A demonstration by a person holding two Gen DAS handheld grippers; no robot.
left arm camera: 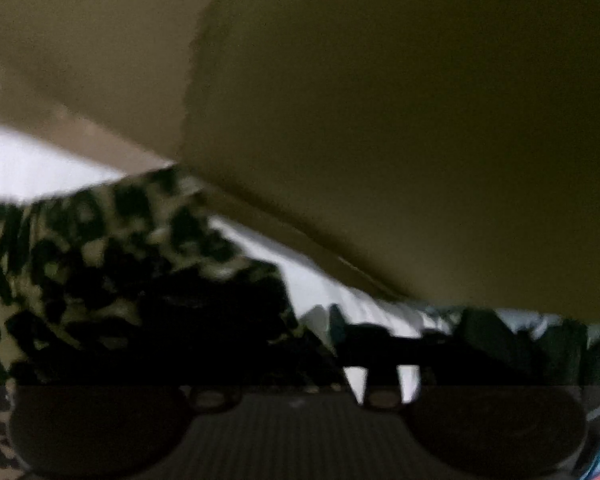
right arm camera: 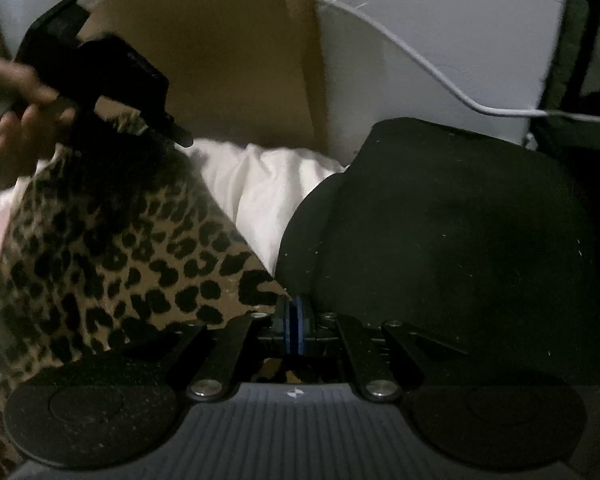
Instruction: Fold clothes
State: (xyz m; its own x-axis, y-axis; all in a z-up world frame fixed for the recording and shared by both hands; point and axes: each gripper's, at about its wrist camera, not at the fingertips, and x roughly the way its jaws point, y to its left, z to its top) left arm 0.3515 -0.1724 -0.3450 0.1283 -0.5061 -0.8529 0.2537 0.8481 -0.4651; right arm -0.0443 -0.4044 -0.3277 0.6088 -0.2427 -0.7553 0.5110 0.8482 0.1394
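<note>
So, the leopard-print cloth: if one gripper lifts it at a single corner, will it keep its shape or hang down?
The leopard-print cloth would likely hang down: it already drapes in soft folds over the white bedding. It seems thin and light, so it should lift easily. A smooth weave may slip between the fingers, though blur hides its texture.

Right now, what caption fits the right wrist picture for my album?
Two claws lift a leopard-print cloth off a white sheet, beside a black garment and a cardboard box.
</note>
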